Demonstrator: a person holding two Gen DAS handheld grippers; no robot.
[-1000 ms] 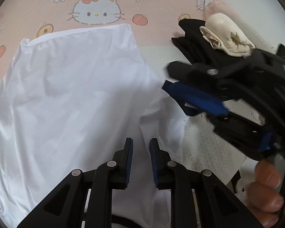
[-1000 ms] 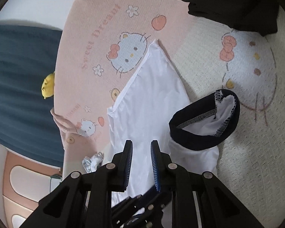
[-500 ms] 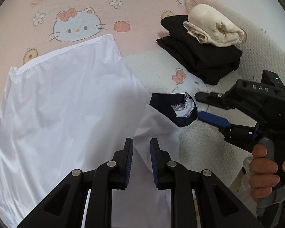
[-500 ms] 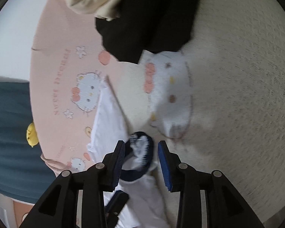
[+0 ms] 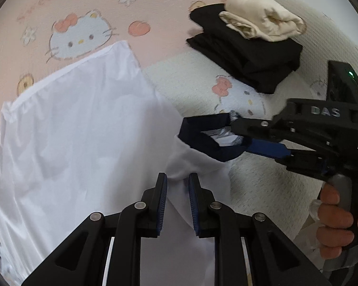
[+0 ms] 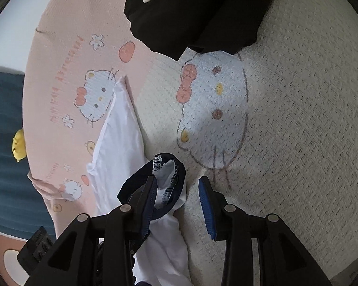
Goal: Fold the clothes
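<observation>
the white garment (image 5: 78, 128) lies spread flat on a pink and cream cartoon-print blanket (image 5: 88, 7), filling the left half of the left wrist frame, its hemmed edge toward the upper left. 1 sleeve with a navy cuff (image 5: 210, 143) sticks out at centre right of that frame.

the left claw (image 5: 177, 186) stands at lower centre of its frame, fingers nearly together with a ridge of white cloth between them where the sleeve meets the body. judgement: it is clenched on the white garment, likely pinning that point so the body stays flat while the sleeve is handled.

the right claw (image 6: 179, 195) is released, its fingers wide apart. in the right wrist frame 1 finger sits inside the cuff opening and the other outside over bare blanket, so the cuff wall lies between them. judgement: this placement suits closing on the cuff to carry the sleeve across the body. a hand (image 5: 336, 219) grips the right claw handle at lower right of the left wrist frame.

nearby: a folded black garment (image 5: 248, 54) with a rolled cream garment (image 5: 260, 21) on top, upper right of the left wrist frame, apart from the sleeve. a small yellow object (image 6: 19, 145) sits at the left edge of the right wrist frame. nothing lies on the white body in the sleeve's way.
</observation>
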